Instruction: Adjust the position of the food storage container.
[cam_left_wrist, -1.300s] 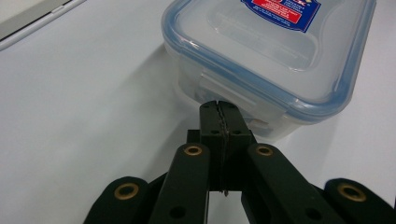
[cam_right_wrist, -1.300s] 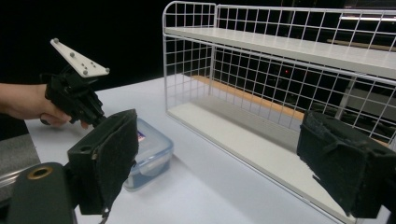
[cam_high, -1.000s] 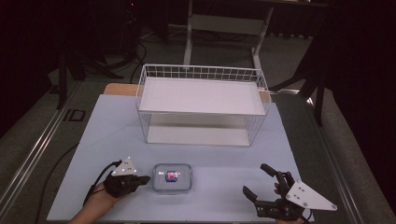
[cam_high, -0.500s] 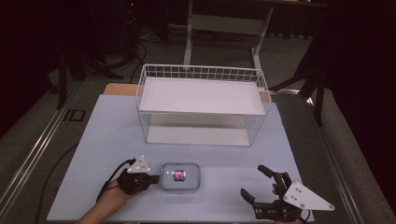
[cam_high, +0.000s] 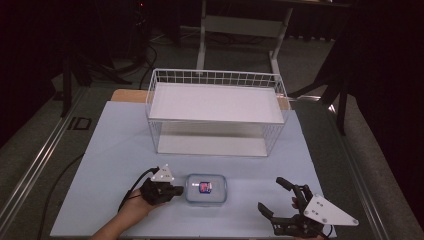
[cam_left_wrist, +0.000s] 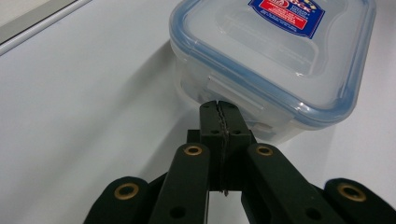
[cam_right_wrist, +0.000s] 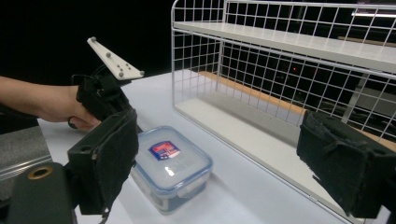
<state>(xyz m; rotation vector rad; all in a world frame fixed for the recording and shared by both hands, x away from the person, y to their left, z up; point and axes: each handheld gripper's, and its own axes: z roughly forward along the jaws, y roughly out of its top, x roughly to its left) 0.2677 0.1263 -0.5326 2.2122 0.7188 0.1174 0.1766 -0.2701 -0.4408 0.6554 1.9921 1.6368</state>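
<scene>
A clear plastic container (cam_high: 206, 189) with a blue-rimmed lid and a red and blue label lies on the pale table near the front edge. It also lies close up in the left gripper view as the container (cam_left_wrist: 280, 56). My left gripper (cam_high: 176, 190) is shut with nothing between its jaws, and its tips (cam_left_wrist: 219, 106) rest against the latch flap on the container's left side. My right gripper (cam_high: 271, 194) stands open at the front right, apart from the container (cam_right_wrist: 170, 165), with nothing between its pads (cam_right_wrist: 107, 158).
A white wire rack (cam_high: 215, 100) with an upper shelf and a lower shelf stands behind the container across the middle of the table. Bare table (cam_high: 110, 150) lies to its left and in front. The table's front edge is close under both hands.
My left gripper has moved right against the container, and the container has slid right with it. The right gripper has stayed in place.
</scene>
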